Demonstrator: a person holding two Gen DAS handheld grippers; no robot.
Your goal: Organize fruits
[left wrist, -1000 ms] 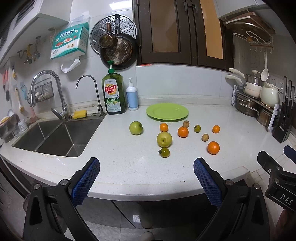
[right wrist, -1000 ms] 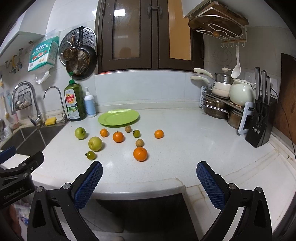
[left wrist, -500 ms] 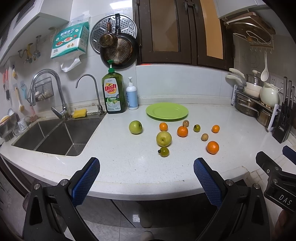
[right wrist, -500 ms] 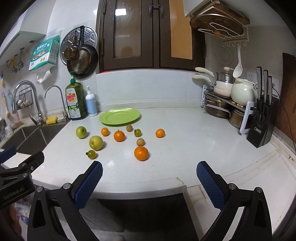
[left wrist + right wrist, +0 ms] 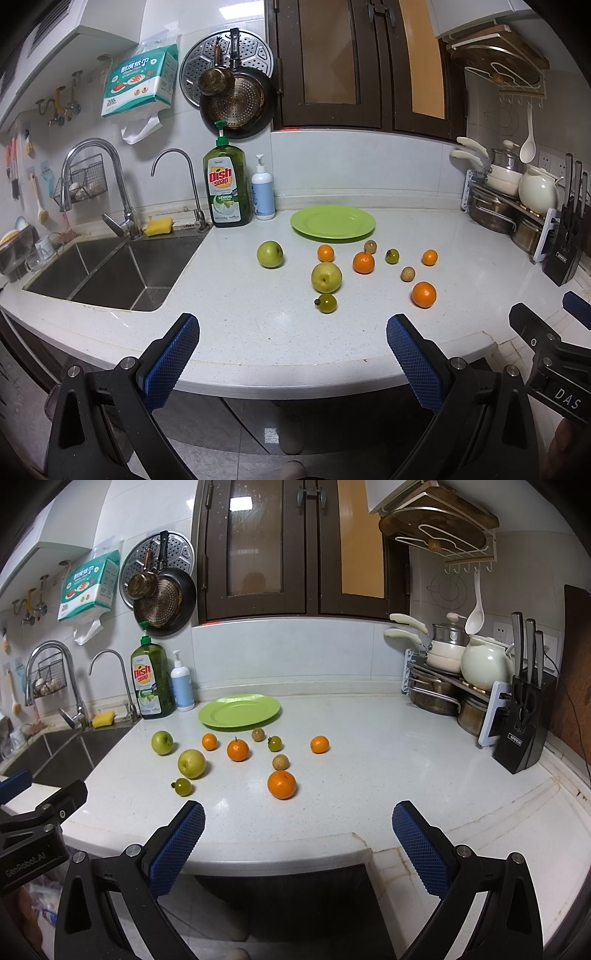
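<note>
Several fruits lie loose on the white counter: a green apple, a yellow-green apple, a large orange, small oranges, small green and brown fruits. An empty green plate sits behind them. In the right wrist view the plate and the large orange show too. My left gripper is open and empty at the counter's front edge. My right gripper is open and empty, to the right of the left one.
A steel sink with taps lies at the left. A dish soap bottle and a white pump bottle stand by the wall. A pot rack and a knife block stand at the right.
Both grippers have drifted slightly forward toward the counter. The fruits and plate have not moved.
</note>
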